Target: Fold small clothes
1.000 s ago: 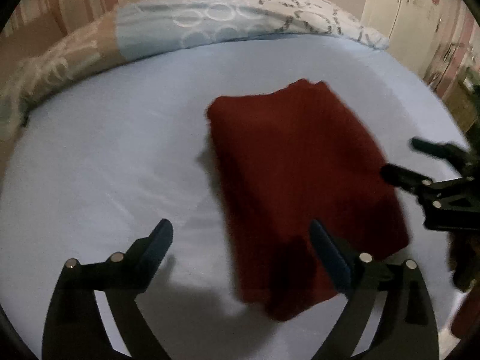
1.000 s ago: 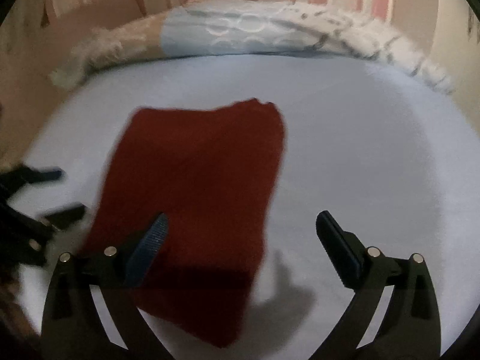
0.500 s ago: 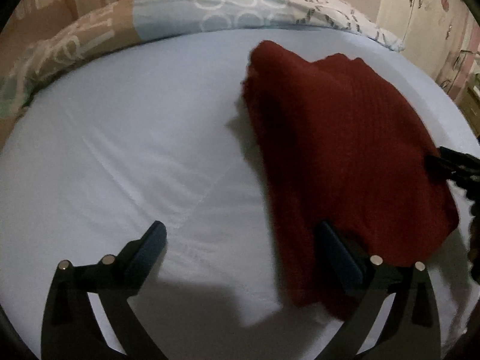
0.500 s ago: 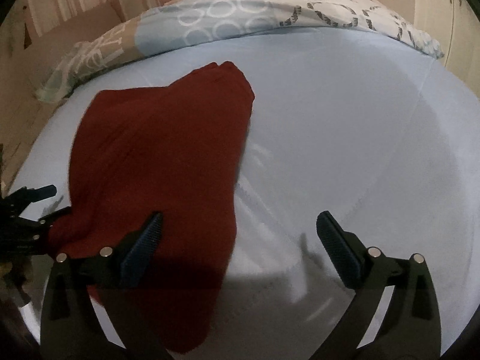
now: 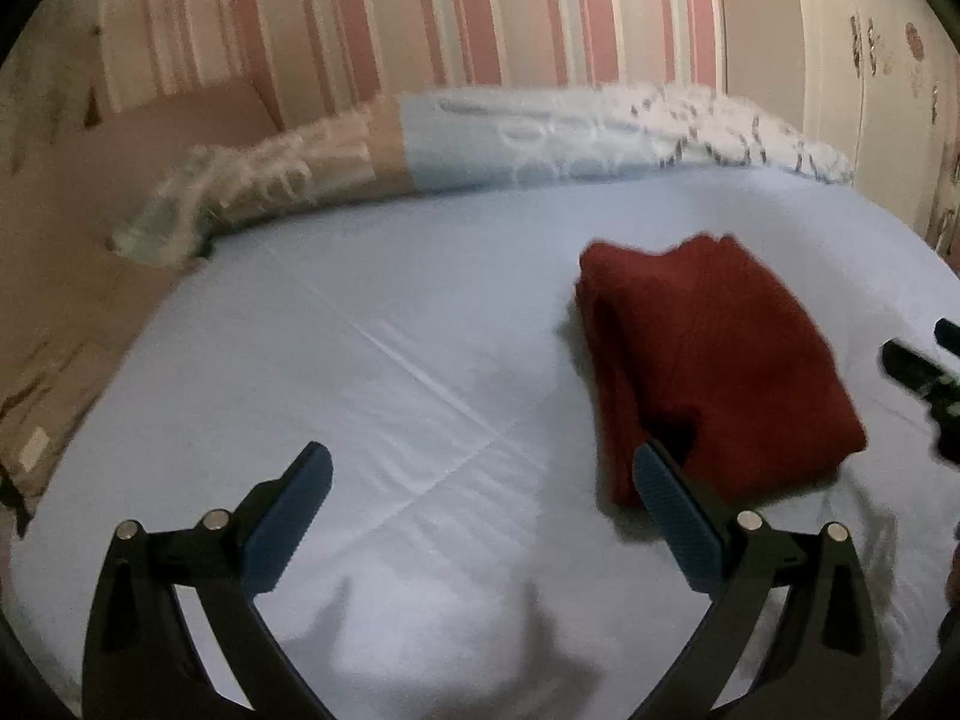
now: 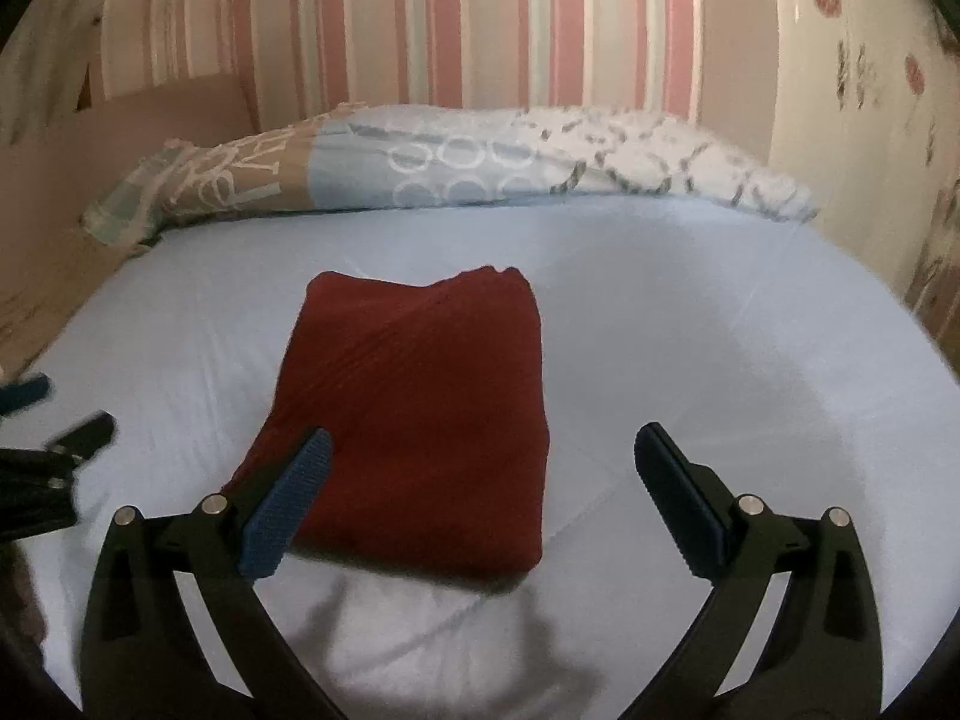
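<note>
Red garment (image 6: 420,414) folded flat on bedsheet (image 6: 720,360); both grippers' fingers (image 6: 288,498) spread wide, grasping nothing, above its near edge.

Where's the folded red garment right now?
The folded dark red knit garment lies flat on the pale blue bedsheet, between the open left gripper and open right gripper.

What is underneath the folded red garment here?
The red garment lies folded on the light blue bedsheet, which shows all around it. Anything caught between its layers or beneath it is covered and cannot be seen.
</note>
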A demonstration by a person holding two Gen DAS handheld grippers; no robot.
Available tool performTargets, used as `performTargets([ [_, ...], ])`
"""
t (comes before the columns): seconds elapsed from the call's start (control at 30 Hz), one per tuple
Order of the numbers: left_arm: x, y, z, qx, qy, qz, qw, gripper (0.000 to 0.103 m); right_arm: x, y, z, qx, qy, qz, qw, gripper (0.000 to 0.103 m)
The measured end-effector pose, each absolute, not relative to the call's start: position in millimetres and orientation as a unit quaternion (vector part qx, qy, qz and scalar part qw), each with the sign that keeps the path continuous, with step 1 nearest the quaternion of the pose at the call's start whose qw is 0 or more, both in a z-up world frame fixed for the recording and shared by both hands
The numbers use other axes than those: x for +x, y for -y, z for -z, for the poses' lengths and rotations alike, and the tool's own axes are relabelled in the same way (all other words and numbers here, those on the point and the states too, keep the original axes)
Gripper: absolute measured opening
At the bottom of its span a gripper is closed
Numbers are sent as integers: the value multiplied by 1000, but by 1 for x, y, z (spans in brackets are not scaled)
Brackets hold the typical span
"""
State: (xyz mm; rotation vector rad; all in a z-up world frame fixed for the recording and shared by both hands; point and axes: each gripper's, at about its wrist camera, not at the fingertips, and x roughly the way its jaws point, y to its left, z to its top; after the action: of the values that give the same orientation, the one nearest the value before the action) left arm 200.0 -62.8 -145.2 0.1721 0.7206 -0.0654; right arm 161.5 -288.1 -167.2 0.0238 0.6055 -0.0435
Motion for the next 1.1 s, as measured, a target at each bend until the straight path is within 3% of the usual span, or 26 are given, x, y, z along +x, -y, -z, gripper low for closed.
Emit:
performTargets([
  [0.53, 86, 38, 57, 36, -295, 9, 955, 101, 52, 243, 91, 41, -263, 21, 964, 100],
  [1.1, 41, 39, 37, 28, -259, 31, 965, 101, 1, 230, 70, 23, -210, 44, 976, 100],
])
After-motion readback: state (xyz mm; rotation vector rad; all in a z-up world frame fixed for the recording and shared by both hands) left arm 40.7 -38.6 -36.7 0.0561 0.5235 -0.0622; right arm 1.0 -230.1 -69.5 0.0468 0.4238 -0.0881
